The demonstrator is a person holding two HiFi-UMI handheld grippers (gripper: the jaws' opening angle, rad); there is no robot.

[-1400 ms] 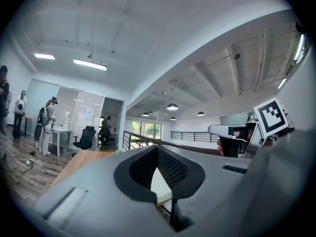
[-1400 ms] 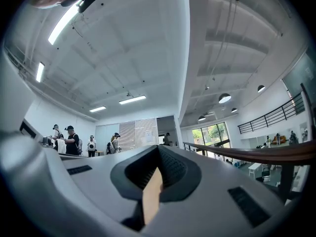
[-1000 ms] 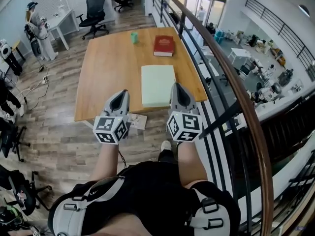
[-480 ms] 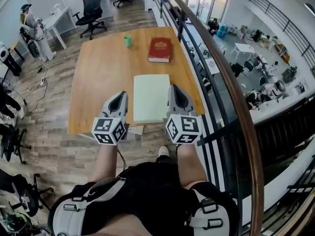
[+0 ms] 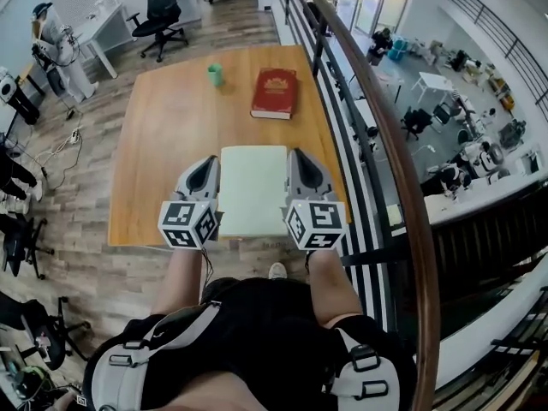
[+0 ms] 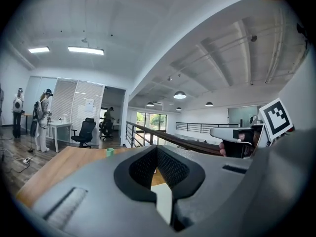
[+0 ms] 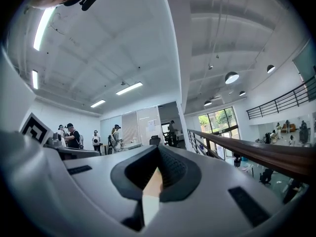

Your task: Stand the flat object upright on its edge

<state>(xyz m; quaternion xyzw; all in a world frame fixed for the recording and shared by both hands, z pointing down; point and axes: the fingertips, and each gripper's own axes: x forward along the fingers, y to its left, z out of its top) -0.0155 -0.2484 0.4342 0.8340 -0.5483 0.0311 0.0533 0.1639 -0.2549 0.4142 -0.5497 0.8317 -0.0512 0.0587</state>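
Pale-green pad (image 5: 253, 191) flat on table (image 5: 163, 144) | between left gripper (image 5: 205, 165) and right gripper (image 5: 300, 159) | both jaws pressed together, empty

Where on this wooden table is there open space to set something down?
The left half of the table is bare, from the green cup to the near edge. Another bare strip lies between the red book and the pale flat pad. Crowded: the near middle, where the left tool and right tool flank the pad.
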